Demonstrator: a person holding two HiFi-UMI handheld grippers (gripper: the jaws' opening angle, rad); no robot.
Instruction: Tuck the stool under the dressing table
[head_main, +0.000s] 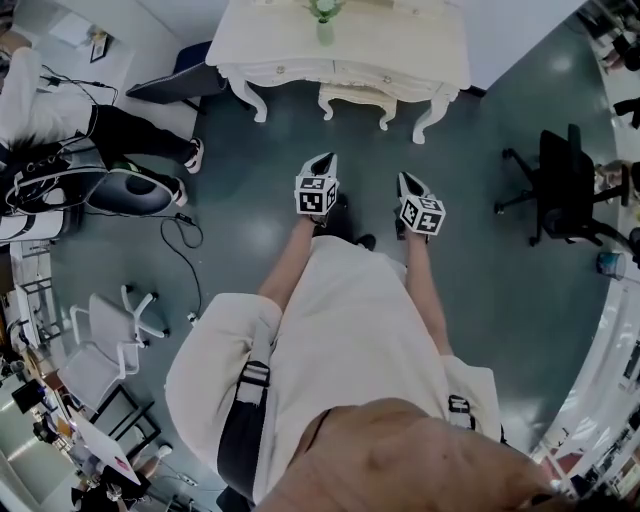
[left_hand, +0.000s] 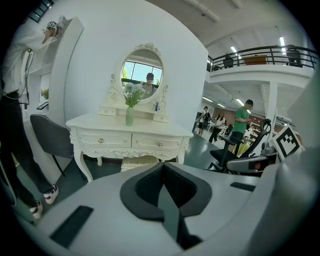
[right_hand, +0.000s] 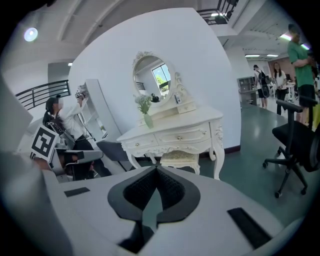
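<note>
Already the stool (head_main: 356, 100) stands between the front legs of the dressing table (head_main: 270, 45), straight ahead of both hand-held grippers and well apart from them. Its cushioned seat sits below the drawer front, with only its near edge and two curved legs showing past the table's rim in the head view.

The left hand-held gripper (left_hand: 163, 167) has its jaws pressed together with nothing between the dark pads. The right hand-held gripper (right_hand: 157, 170) is the same, jaws together and empty. Both point forward and a little downward toward the table. They sit side by side in front of the person's body, the left one slightly nearer the table than the right. A stretch of bare green floor (head_main: 250, 235) lies between their tips and the stool.

Judging by this layout, the main work of the task looks done. The stool is in under the table, neither gripper touches it, and the person stands back from it. At most a small further push might remain if the seat is meant to go fully out of sight, but the pictures do not show how deep the space under the table runs.

Off to the right of the right hand-held gripper stands a black office chair (head_main: 562, 185), well clear of the stool. On the tabletop, beyond both grippers, a vase (left_hand: 129, 116) of flowers stands upright before an oval mirror (left_hand: 142, 75).
</note>
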